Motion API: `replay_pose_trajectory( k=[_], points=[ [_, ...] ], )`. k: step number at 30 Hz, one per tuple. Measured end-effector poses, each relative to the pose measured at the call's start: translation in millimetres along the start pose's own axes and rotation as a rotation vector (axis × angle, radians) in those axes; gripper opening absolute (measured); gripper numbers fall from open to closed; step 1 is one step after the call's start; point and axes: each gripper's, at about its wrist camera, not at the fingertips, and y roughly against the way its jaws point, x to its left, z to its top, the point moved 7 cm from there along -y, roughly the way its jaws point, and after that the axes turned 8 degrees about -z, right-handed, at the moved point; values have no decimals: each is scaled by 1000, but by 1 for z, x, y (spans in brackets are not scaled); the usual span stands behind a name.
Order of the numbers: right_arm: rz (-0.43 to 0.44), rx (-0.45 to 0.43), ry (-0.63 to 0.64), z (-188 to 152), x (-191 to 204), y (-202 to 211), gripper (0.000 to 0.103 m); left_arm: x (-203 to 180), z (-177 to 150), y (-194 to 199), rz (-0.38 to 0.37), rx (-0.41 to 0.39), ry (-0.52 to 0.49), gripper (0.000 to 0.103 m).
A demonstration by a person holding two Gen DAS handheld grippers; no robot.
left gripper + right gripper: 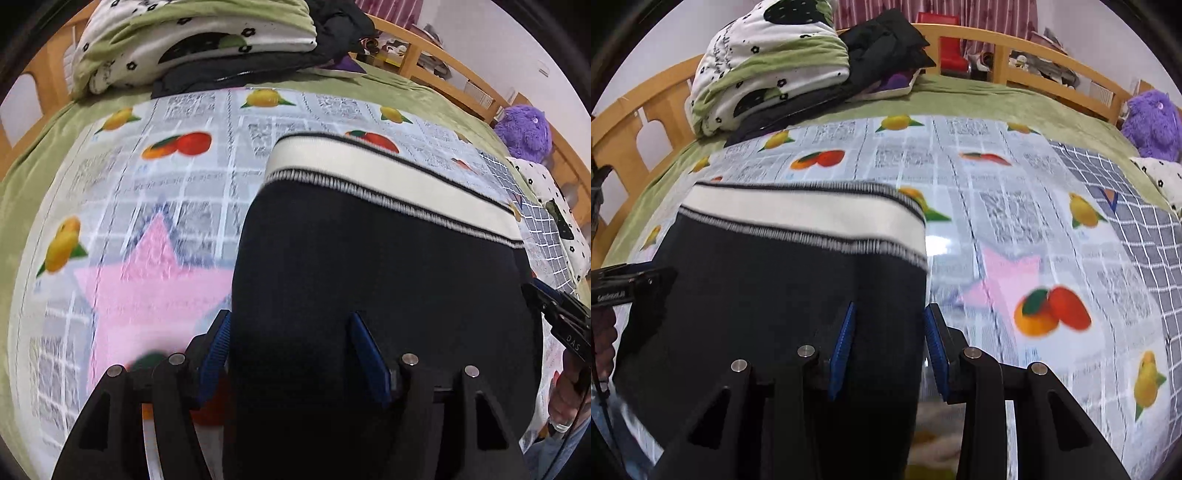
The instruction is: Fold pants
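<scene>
1. The black pants (369, 266) lie on a fruit-printed cloth (155, 192) spread over the bed, white waistband (388, 177) at the far end from both grippers.
2. The left gripper (291, 354) has its blue-padded fingers spread around the pants' left edge, fabric between them.
3. The right gripper (890, 350) straddles the pants' right edge, fingers likewise parted with cloth between; whether either actually pinches, I cannot tell.
4. Far ahead, a folded green-and-white quilt (768, 74) rests on dark clothing; a purple plush toy (1152, 122) sits far right.
</scene>
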Motion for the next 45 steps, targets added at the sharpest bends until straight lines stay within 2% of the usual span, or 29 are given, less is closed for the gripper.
replay_pose_trajectory(
  k=[6,12,19,23,26,29,31,32,34,36,41,45],
  points=[
    [27,27,-35,-29,-8,20,36,4,-27,24,23,-4,-31,64],
    [18,52,-6,-55,-6,39,36,10,-53,44,1,-1,1,64],
    [7,95,-9,-82,2,51,36,0,-93,63,-29,24,31,64],
    [8,139,-20,-90,4,64,37,-11,-109,79,2,25,14,63],
    [-15,105,-41,-88,5,88,37,-24,-110,103,30,-26,-17,63],
    [-62,11,-59,-80,8,131,51,-38,-106,131,47,-82,-26,63],
    [-57,-32,-88,-77,10,158,67,-51,-103,151,42,-121,-34,64],
    [-55,-55,-99,-75,10,169,71,-56,-102,159,42,-139,-38,66],
    [-63,-124,-134,-73,9,198,85,-67,-100,177,57,-187,-49,73],
    [-83,-149,-137,-71,8,215,89,-75,-100,188,75,-218,-53,74],
    [-154,-189,-67,-70,18,246,89,-97,-100,209,67,-255,-73,80],
    [-167,-201,-52,-76,23,257,90,-107,-101,223,99,-293,-95,81]
  ],
)
